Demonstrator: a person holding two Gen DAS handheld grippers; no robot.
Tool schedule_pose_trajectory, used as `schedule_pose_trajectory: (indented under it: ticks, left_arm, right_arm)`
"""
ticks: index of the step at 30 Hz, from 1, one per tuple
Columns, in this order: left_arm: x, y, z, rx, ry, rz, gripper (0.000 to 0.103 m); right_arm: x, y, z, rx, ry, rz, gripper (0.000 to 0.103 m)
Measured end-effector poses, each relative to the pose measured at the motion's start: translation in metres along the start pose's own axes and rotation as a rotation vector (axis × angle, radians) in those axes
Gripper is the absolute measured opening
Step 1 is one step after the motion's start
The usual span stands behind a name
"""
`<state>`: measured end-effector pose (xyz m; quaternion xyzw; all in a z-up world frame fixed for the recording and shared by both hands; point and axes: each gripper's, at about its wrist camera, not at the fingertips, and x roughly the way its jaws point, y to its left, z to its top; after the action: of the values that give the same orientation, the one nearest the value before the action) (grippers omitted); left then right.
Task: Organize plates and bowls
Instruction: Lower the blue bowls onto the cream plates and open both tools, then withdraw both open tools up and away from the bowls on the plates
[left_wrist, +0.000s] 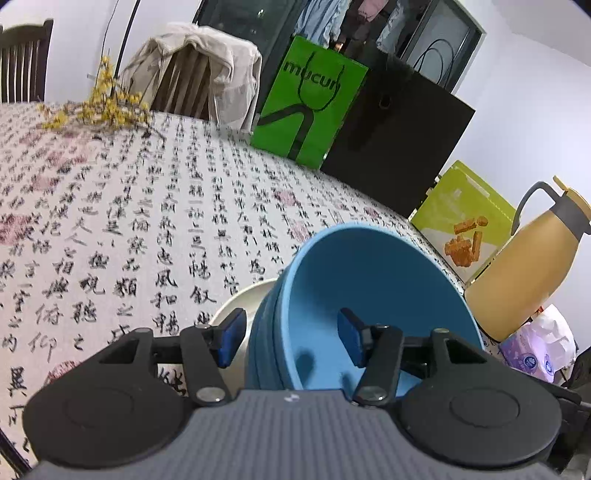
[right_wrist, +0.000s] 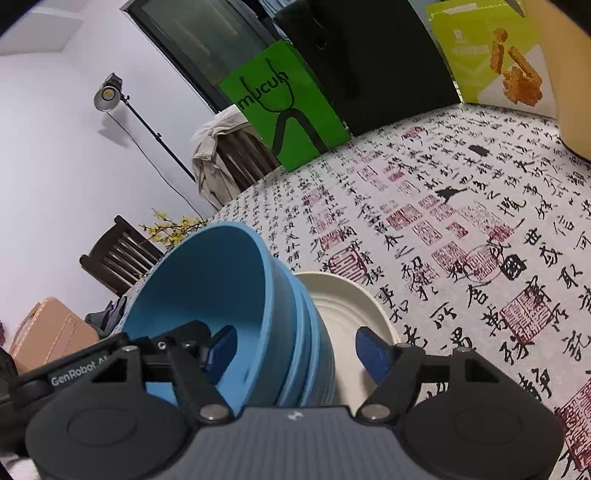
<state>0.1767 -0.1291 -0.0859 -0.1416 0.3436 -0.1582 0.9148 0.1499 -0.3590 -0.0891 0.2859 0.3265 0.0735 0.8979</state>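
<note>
A stack of blue bowls (left_wrist: 365, 310) is sitting on a cream plate (right_wrist: 354, 314) on the table (left_wrist: 147, 221), which is covered with a cloth printed in calligraphy. The left gripper (left_wrist: 291, 338) is straddling the near wall of the stack, jaws open, pads not pressing on it. The right gripper (right_wrist: 301, 349) is straddling the opposite wall, jaws likewise open. Behind the bowls, a green bag (left_wrist: 310, 99), a black bag (left_wrist: 399, 147) and a snack box (left_wrist: 465, 221) are lining the far edge. A tan jug (left_wrist: 528, 269) is standing just beside the bowls, and yellow flowers (left_wrist: 99, 107) are lying far off.
</note>
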Motion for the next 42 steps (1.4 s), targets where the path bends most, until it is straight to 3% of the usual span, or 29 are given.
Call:
schedule_pose_trajectory:
  ticks: [4, 9, 12, 26, 42]
  left_arm:
    - [-0.010, -0.001, 0.000, 0.021, -0.045, 0.009, 0.074]
    - [-0.029, -0.002, -0.004, 0.069, -0.136, 0.026, 0.091]
    - [-0.039, 0.000, -0.007, 0.075, -0.179, 0.012, 0.102]
    - [-0.096, -0.002, -0.038, 0.209, -0.417, 0.090, 0.103]
    - [-0.144, 0.001, -0.098, 0.287, -0.524, 0.129, 0.103]
  right_arm:
    - [-0.007, 0.004, -0.001, -0.025, -0.030, 0.017, 0.085]
    - [-0.018, 0.004, -0.001, -0.044, -0.074, 0.066, 0.089]
    - [-0.027, 0.006, -0.004, -0.073, -0.115, 0.081, 0.103]
    - [-0.069, 0.018, -0.030, -0.251, -0.309, 0.096, 0.103]
    - [-0.132, 0.029, -0.088, -0.453, -0.476, 0.084, 0.103]
